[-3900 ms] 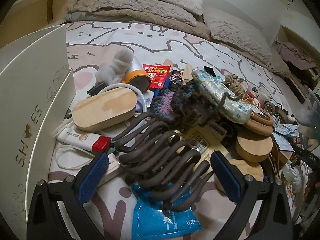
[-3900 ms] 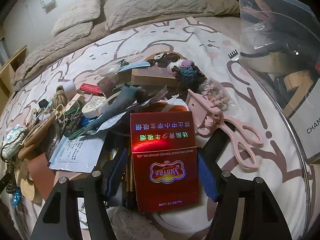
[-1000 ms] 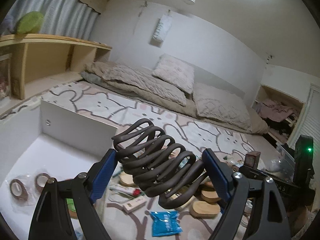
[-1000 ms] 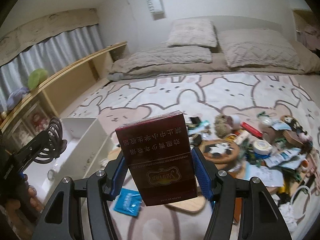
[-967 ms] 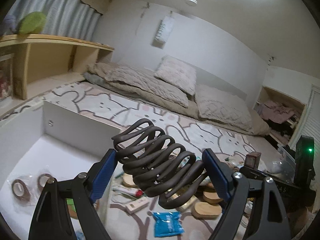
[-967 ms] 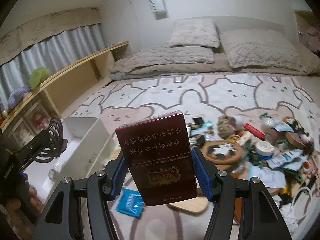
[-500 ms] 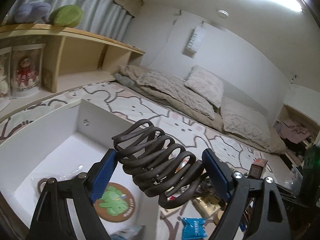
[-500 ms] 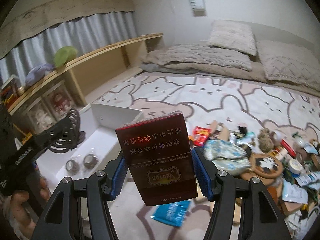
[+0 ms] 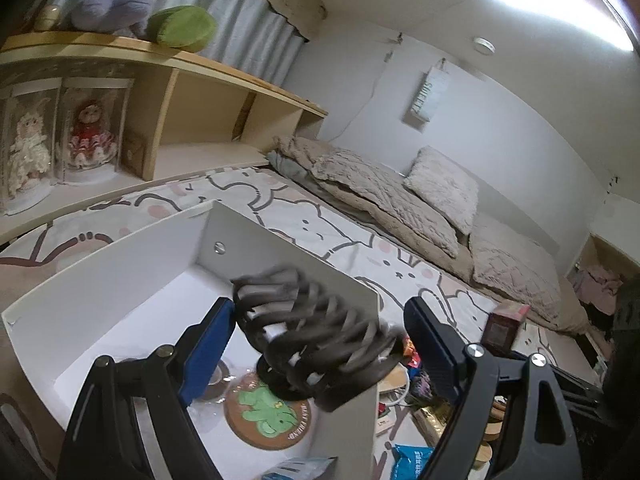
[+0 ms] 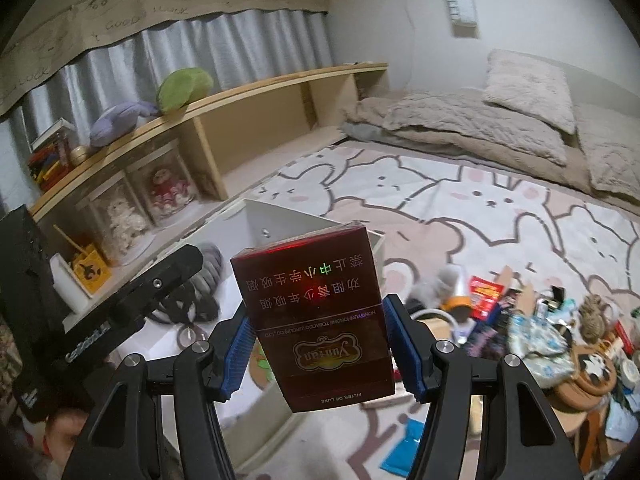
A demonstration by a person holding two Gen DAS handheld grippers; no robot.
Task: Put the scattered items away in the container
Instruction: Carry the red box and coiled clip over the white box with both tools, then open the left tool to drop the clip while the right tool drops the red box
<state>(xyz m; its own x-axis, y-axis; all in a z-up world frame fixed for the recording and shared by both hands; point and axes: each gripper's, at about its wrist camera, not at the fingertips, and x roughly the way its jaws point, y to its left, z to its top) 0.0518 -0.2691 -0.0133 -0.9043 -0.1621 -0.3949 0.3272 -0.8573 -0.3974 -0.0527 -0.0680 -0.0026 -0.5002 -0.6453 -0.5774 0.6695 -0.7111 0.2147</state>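
You're partway through, with most of the job still ahead. The white box [image 9: 292, 256] already holds a few things: a round coaster [image 9: 268, 412] with a green figure, a tape roll [image 9: 218, 376] half hidden behind your left pad, and a small packet at the near edge.

Your left claw [image 9: 318, 306] hangs over the open box with the dark wavy hair clip [image 9: 316, 336] between its pads. The clip is blurred while the claw is sharp, and there seems to be a sliver of daylight between its right end and the right pad. I cannot tell whether you are still pinching it or it is already dropping. Either way it sits above the box floor, so that item is as good as delivered.

Your right claw [image 10: 318, 306] is pressed tight on the red cigarette pack [image 10: 316, 312], held upright in the air, just beside the box's near corner and not yet over it. My guess is that it goes in next.

What's left is the bulk — the pile of scattered items [image 10: 540, 328] still lies on the bunny-print cover [image 10: 480, 200], well apart from the box. It includes packets, wooden discs, an orange-rimmed roll and a blue sachet [image 10: 404, 452] on its own nearer the box. Expect many more trips.
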